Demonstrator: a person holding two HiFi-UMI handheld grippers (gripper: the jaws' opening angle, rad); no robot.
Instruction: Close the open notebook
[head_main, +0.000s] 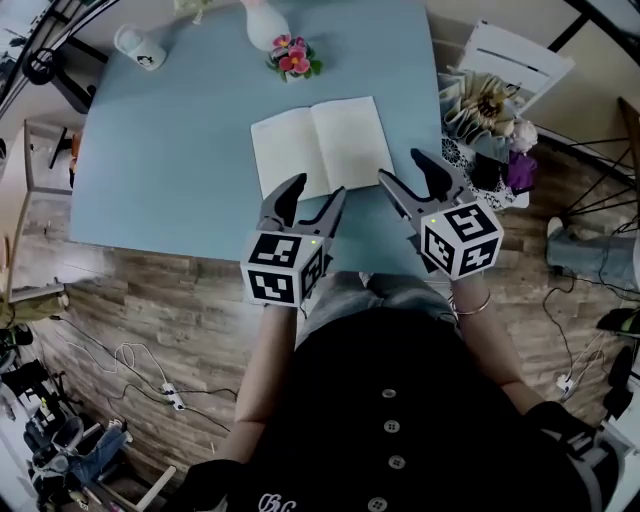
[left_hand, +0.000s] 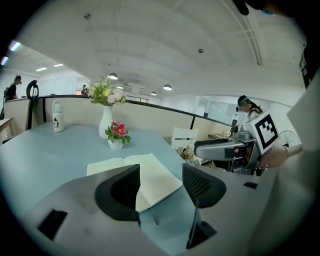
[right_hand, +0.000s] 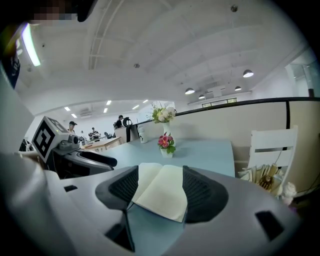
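Notebook (head_main: 322, 147): lying open, blank pages up, on blue counter (head_main: 170, 150).
Left claw (head_main: 317, 192): jaws apart, empty, at the notebook's near edge.
Right claw (head_main: 403, 168): jaws apart, empty, beside its right edge.

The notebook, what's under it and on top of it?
The open notebook lies flat on the blue table. Nothing sits on its blank pages. What is directly beneath it is covered.

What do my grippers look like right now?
Both the left gripper and right gripper are grey with black ribbed jaw linings, each carrying a white cube with black square markers. A bracelet circles the right wrist; the top is black, buttoned.
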